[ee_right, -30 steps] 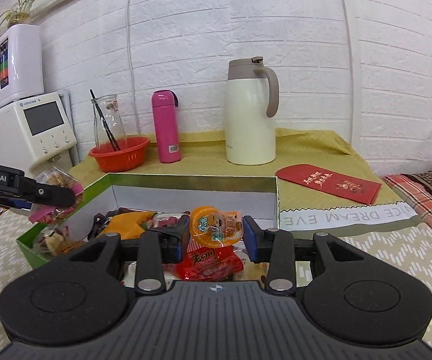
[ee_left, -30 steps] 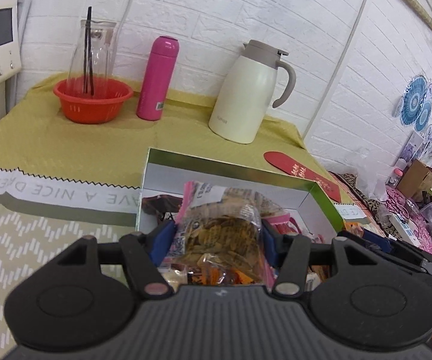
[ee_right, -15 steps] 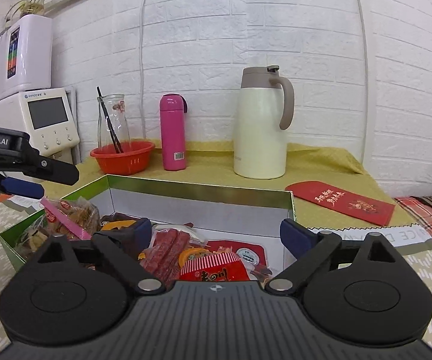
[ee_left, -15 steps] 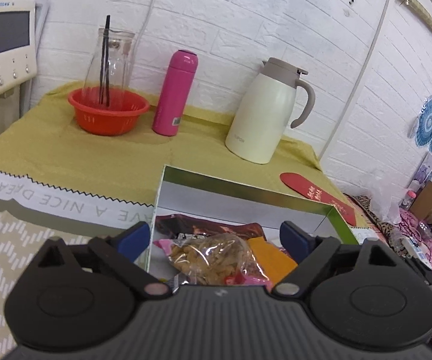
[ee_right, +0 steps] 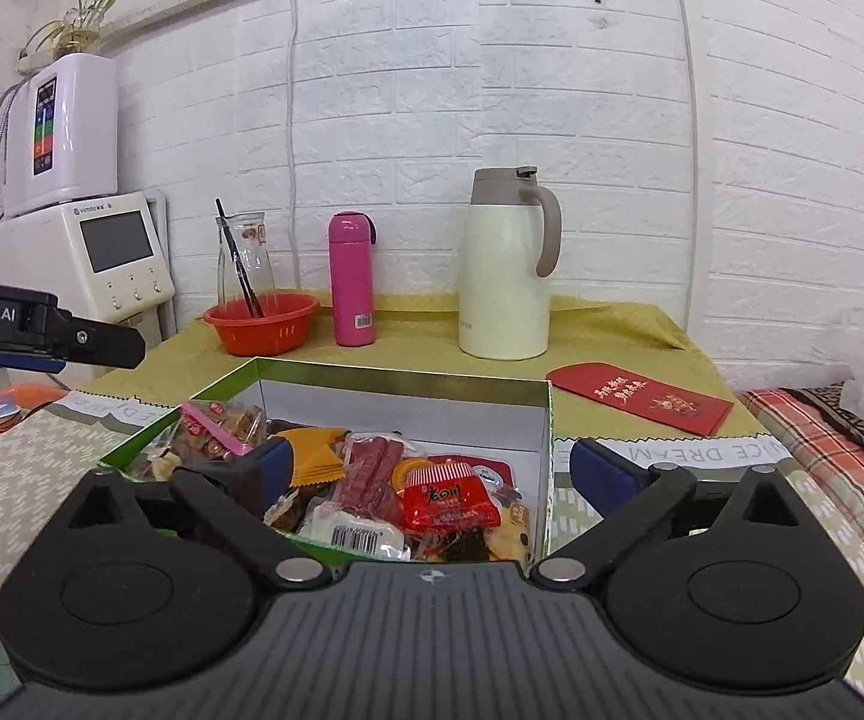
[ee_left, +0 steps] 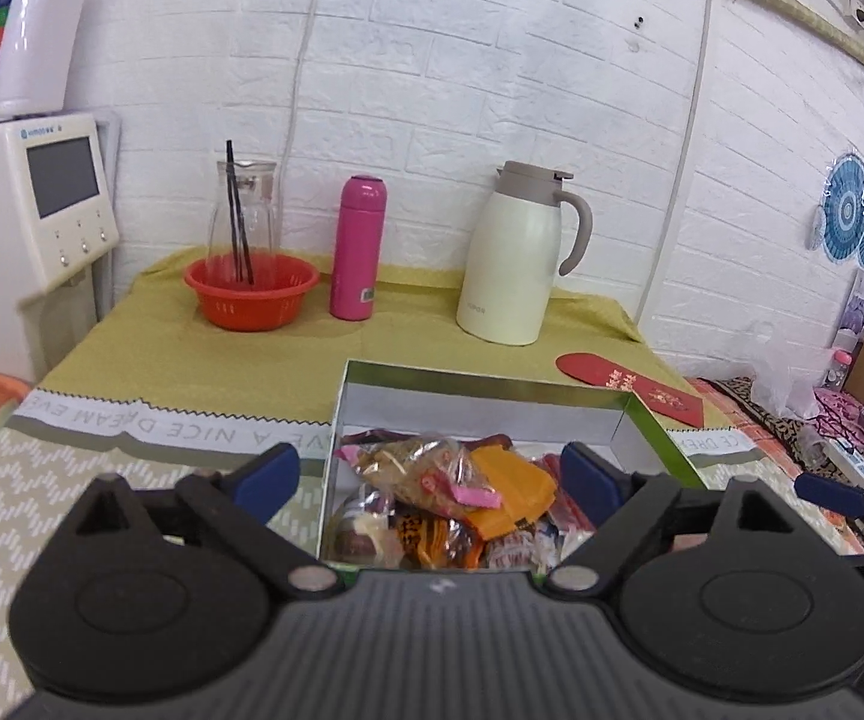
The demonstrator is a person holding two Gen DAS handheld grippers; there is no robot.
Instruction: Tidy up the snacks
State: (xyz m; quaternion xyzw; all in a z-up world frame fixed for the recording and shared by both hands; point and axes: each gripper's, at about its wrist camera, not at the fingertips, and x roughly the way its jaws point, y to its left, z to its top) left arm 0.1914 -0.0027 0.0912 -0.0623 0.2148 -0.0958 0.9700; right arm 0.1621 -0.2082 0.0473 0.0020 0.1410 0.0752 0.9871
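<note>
Left wrist view: your left gripper point(ee_left: 432, 474) now spread wide, empty; clear crinkly bag of brown snacks point(ee_left: 417, 468) dropped into green-rimmed cardboard box point(ee_left: 492, 381). Right gripper point(ee_right: 429, 468) likewise released orange jelly cup point(ee_right: 411, 471) there. Both deposits done; fetch next snacks.

Black ribbed hand-held gripper point(ee_left: 429, 474), blue fingertips point(ee_left: 267, 476)

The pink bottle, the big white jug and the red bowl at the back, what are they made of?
The tall pink bottle looks like painted metal with a soft matte sheen, though it could be plastic. The cream white jug with the beige lid and handle looks like coated metal, smooth and slightly glossy. The round red-orange bowl looks like shiny plastic, with slotted sides like a strainer.
</note>
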